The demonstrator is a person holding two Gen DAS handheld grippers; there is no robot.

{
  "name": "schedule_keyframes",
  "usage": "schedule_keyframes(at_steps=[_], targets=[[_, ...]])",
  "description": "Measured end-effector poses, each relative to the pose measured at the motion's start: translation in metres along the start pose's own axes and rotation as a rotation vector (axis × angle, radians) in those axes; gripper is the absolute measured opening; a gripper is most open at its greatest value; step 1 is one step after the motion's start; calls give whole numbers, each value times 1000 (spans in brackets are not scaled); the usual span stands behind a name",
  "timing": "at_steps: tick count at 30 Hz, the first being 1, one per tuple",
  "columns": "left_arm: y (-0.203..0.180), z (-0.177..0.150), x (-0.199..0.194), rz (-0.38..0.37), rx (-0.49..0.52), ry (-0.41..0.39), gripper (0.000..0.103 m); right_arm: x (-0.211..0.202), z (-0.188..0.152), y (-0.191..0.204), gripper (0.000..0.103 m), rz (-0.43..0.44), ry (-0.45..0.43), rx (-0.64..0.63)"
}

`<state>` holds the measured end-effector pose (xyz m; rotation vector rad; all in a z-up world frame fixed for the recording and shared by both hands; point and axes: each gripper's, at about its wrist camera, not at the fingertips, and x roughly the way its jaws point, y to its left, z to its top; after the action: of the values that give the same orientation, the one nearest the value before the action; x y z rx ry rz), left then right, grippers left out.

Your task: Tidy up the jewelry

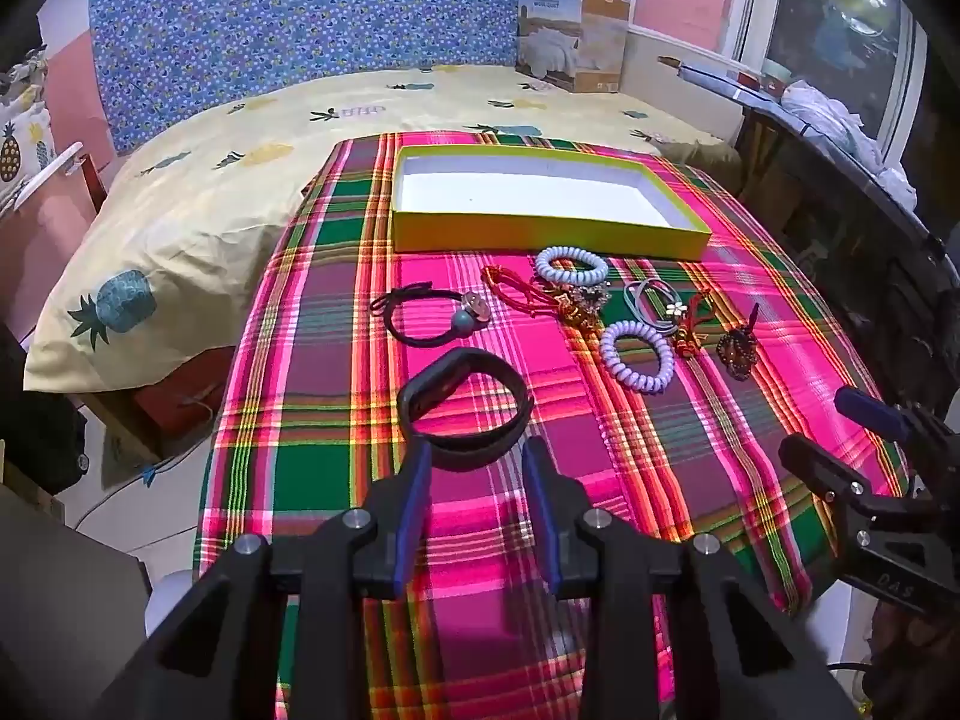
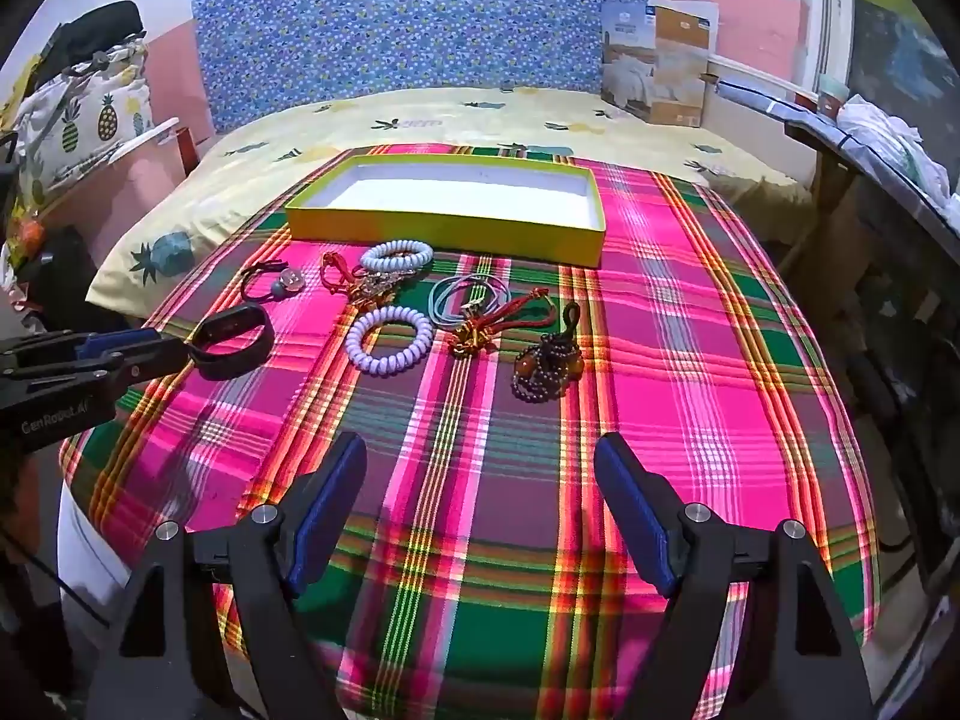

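Left gripper [image 1: 477, 468] jaws part-open at black band [image 1: 465, 414], nearside of empty yellow box [image 1: 549, 234]; right gripper [image 2: 480, 468] wide, empty. First pick pending: close, lift, box.

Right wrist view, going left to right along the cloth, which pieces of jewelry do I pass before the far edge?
black wristband → lower white spiral hair tie → gold and red charm → dark bead bracelet
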<state>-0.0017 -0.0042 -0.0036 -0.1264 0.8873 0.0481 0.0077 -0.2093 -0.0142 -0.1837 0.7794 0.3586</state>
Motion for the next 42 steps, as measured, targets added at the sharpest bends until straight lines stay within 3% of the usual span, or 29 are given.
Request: schedule_keyframes(at_steps=[11,42], targets=[[-2,1,-4,19,14,-14,33,-1,2,0,78,-1,-2,3],[-4,-2,-3,-16,14,5,33,-1,1,2,78,0,0,3]])
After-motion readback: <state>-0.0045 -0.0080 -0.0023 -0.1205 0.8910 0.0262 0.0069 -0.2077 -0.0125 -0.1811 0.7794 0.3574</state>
